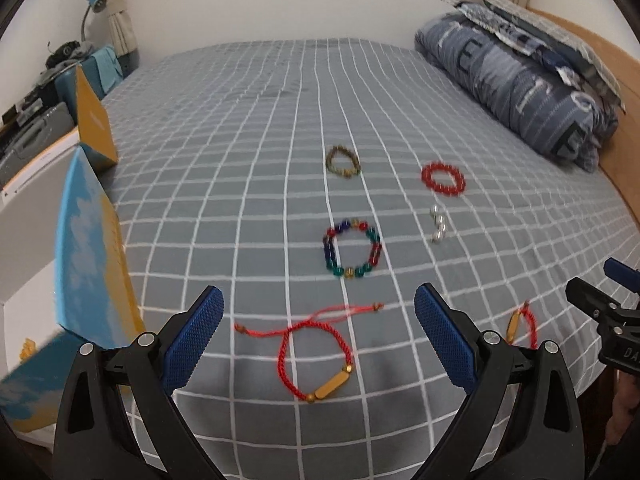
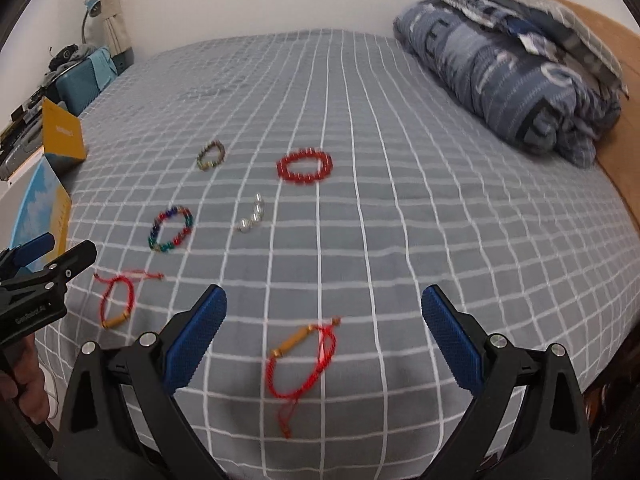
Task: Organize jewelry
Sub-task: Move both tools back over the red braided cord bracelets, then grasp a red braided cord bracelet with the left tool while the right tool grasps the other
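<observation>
Several bracelets lie on a grey checked bedsheet (image 1: 240,128). A red cord bracelet with a gold tube (image 1: 316,354) lies just ahead of my open left gripper (image 1: 318,320). A second red cord bracelet (image 2: 302,360) lies between the fingers of my open right gripper (image 2: 324,320). Farther off are a multicoloured bead bracelet (image 1: 351,249), a small silver bead piece (image 1: 438,224), a red bead bracelet (image 1: 443,179) and a brown bead bracelet (image 1: 343,161). Each gripper shows at the edge of the other's view, the right gripper (image 1: 616,304) and the left gripper (image 2: 36,276).
A blue and yellow open box (image 1: 90,264) stands at the bed's left edge beside a white surface (image 1: 28,216). A folded blue quilt and pillows (image 1: 520,80) are piled at the right by a wooden headboard (image 1: 616,80). A cluttered desk with a lamp (image 1: 94,12) is far left.
</observation>
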A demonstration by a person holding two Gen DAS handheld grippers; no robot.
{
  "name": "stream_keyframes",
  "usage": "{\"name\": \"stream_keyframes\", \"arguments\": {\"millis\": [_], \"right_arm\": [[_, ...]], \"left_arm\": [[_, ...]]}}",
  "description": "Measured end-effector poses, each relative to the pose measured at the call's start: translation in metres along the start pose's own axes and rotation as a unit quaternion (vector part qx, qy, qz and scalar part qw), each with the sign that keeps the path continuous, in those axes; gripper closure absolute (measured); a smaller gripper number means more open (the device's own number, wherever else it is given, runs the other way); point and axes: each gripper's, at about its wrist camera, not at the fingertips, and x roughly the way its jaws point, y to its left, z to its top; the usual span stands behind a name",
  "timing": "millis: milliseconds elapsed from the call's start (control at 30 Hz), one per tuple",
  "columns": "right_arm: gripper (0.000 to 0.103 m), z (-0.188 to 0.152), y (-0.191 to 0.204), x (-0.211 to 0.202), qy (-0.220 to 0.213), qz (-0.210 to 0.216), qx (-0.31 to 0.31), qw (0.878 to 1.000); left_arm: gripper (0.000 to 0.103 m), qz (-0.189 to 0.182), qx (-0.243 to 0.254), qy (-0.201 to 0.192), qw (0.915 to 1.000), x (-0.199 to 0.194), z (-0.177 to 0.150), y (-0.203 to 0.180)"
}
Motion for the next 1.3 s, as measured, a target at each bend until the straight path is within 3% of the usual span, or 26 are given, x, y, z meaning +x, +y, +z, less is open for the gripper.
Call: {"name": "stream_keyframes", "arguments": {"millis": [167, 500, 1233, 1300], "right_arm": [[0.009, -0.021, -0.003, 0.017, 0.022, -0.001, 0.003, 1.000], [0.009, -0.046, -0.008, 0.051, 0.060, 0.007, 0.012, 0.998], [0.014, -0.049, 0.008, 0.069, 0.072, 0.019, -0.010, 0.997], [0.020, -0.050, 0.007, 0.071, 0.073, 0.021, -0.007, 0.997]], "left_arm": [[0.008, -0.019, 0.000, 0.029, 0.9994, 0.020, -0.019, -0.003], [0.008, 0.003, -0.006, 0.053, 0.9986, 0.053, -0.039, 0.003], [0.008, 0.011, 0.000, 0.072, 0.9974, 0.074, -0.043, 0.002], [0.008, 0.009, -0.002, 0.074, 0.9972, 0.075, -0.043, 0.003]]}}
